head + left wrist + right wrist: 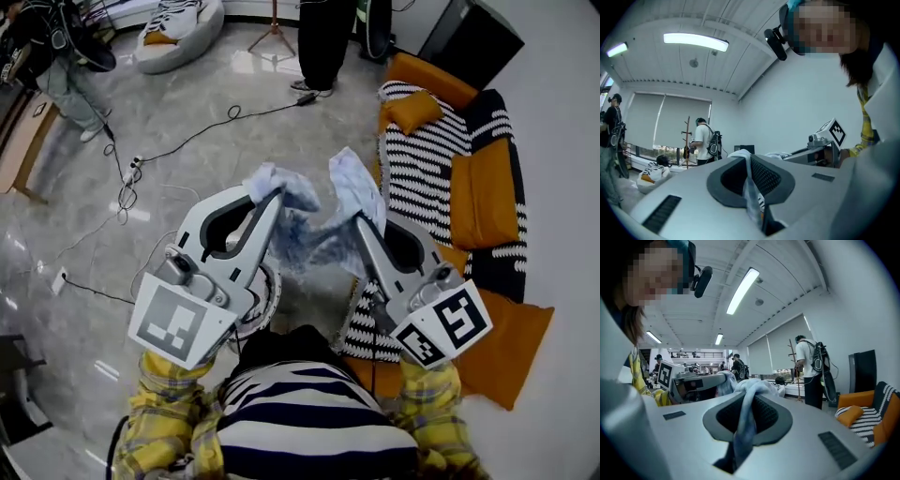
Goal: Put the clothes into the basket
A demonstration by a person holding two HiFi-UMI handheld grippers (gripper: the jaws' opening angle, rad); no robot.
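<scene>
The left gripper (272,199) has its fingers closed on one end of a pale blue garment (305,234). The right gripper (362,221) has its fingers closed on the other end. The garment hangs bunched between the two grippers, held in the air above the grey floor (187,122), beside a striped sofa (441,159).

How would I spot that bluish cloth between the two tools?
Look left of the orange and striped sofa, above the grey marble floor. There the left gripper and right gripper each clamp an end of a pale blue garment. It alone hangs crumpled in the air.
</scene>
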